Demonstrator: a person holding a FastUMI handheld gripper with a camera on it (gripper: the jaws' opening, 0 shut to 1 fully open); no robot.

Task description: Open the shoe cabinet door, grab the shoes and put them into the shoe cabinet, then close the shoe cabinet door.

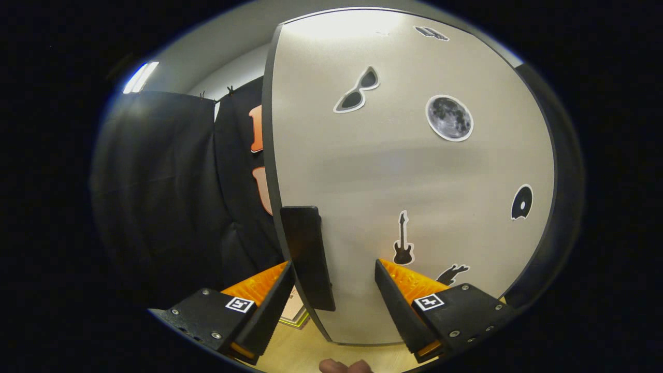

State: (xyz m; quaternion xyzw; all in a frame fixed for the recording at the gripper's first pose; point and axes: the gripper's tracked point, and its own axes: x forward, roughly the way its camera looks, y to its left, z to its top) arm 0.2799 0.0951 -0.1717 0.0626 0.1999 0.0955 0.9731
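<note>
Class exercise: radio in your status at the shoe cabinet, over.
Gripper open, fingers straddling the door handle. Cabinet door not yet pulled. Nothing between fingers and handle.

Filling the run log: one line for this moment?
hand-held gripper open | door handle between fingers, ungripped | shoe cabinet door ahead

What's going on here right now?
A person's handheld gripper is up against the cabinet door. Its open fingers straddle the dark handle at the door's left edge, one finger on each side, not clamped on it. The door carries stickers, including a moon and a guitar. No shoes are in sight.
</note>
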